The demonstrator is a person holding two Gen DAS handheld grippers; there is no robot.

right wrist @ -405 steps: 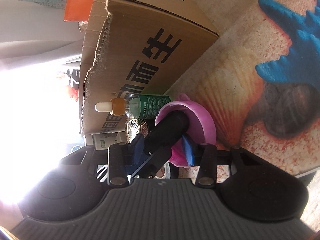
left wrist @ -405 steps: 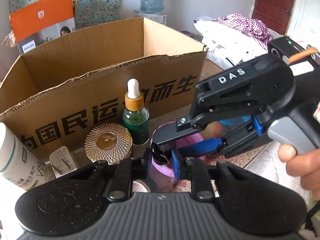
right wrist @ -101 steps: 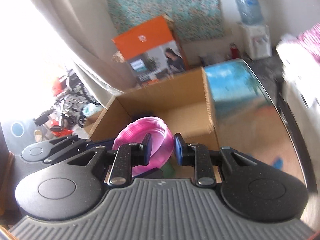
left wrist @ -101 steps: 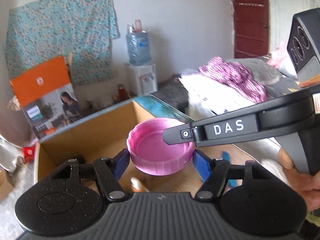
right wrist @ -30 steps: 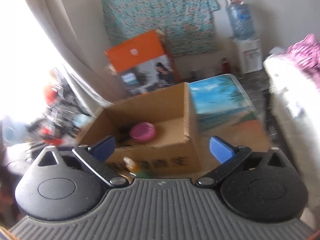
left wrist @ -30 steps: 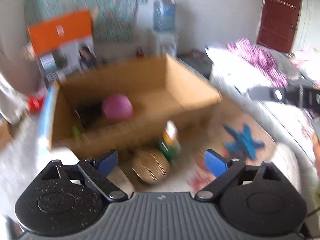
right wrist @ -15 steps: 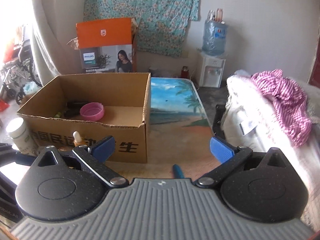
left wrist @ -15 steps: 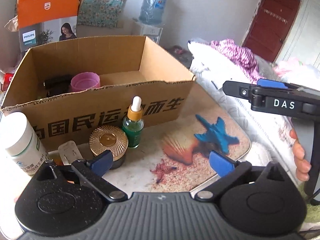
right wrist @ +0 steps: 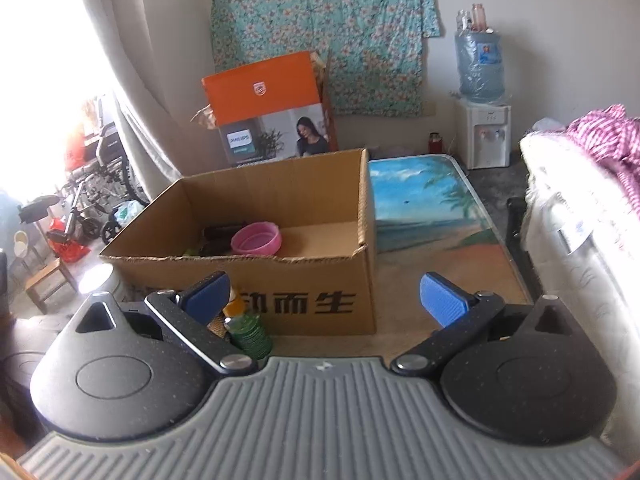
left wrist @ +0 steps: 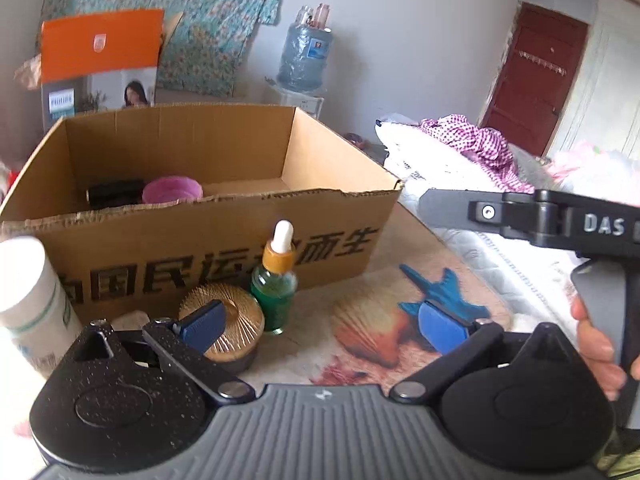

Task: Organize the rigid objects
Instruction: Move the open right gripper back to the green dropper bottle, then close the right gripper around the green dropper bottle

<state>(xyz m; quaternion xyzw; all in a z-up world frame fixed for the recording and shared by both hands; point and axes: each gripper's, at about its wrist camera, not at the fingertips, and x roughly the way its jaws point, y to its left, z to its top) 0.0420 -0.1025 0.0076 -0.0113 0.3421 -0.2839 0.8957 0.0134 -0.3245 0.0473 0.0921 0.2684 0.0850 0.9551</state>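
Note:
The pink cap (left wrist: 172, 190) lies inside the open cardboard box (left wrist: 224, 236), next to a dark object (left wrist: 114, 194); it also shows in the right wrist view (right wrist: 257, 238). In front of the box stand a green dropper bottle (left wrist: 276, 280), a gold-lidded jar (left wrist: 224, 320) and a white bottle (left wrist: 28, 296). My left gripper (left wrist: 320, 326) is open and empty, low over the table before the jar and dropper bottle. My right gripper (right wrist: 324, 300) is open and empty, held back from the box; its body (left wrist: 560, 224) shows at the right of the left wrist view.
The table (right wrist: 436, 216) has a beach print with a blue starfish (left wrist: 440, 292) and a shell (left wrist: 372, 328). An orange Philips carton (right wrist: 272, 108) stands behind the box. A water dispenser (right wrist: 482, 120) is at the back, bedding (right wrist: 580, 216) at the right, a wheelchair (right wrist: 92, 184) at the left.
Both grippers let go of the pink cap, which now lies in the box, and drew back from it. The left gripper has come lower and closer to the jar and dropper bottle.

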